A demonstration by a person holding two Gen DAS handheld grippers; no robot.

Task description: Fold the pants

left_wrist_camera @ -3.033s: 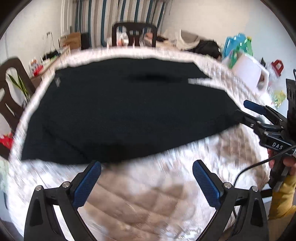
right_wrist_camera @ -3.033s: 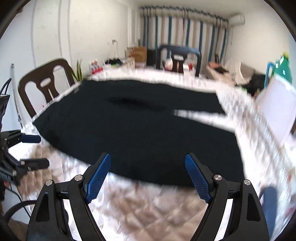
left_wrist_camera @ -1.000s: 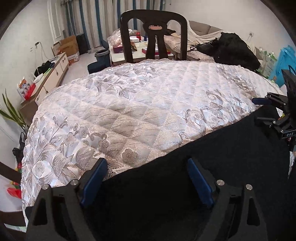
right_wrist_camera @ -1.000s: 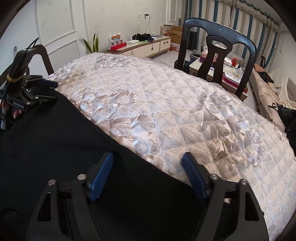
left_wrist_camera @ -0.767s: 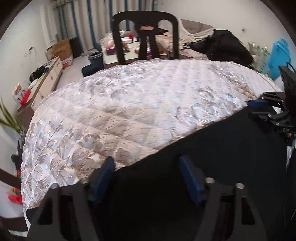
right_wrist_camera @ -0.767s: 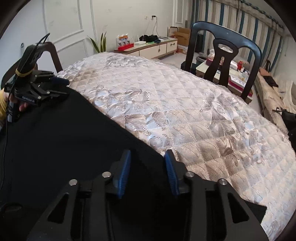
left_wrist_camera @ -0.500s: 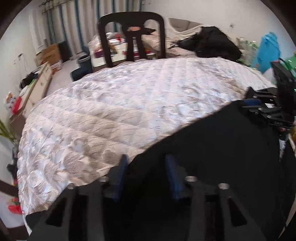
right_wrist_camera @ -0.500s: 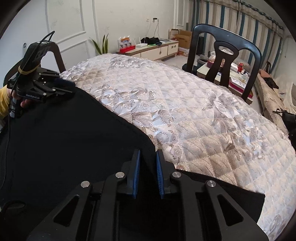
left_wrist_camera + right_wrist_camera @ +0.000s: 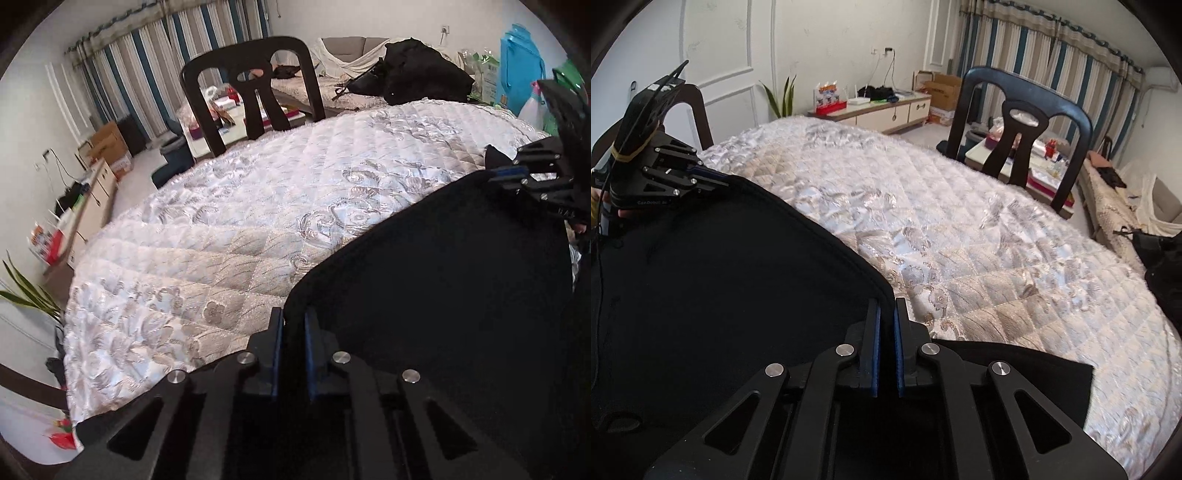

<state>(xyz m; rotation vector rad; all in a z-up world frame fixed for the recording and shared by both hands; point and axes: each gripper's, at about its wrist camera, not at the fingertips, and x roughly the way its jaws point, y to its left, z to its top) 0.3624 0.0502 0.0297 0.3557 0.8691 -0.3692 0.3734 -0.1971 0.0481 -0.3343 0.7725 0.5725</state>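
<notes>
My left gripper [image 9: 293, 325] grips the pants [image 9: 443, 295] edge at 6 o'clock on the quilted table [image 9: 258, 206]; chair [image 9: 255, 88] behind at 12 o'clock.

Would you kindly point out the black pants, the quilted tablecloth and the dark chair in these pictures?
black pants [image 9: 720, 295], right wrist view, on the flat dark fabric.
quilted tablecloth [image 9: 258, 206], left wrist view, on its bare patterned surface.
dark chair [image 9: 1019, 122], right wrist view, on the backrest splat.

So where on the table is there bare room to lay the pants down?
The quilted cover is bare from the pants' edge out to the chair. The near side is crowded: pants under both shut claws, left and right.
</notes>
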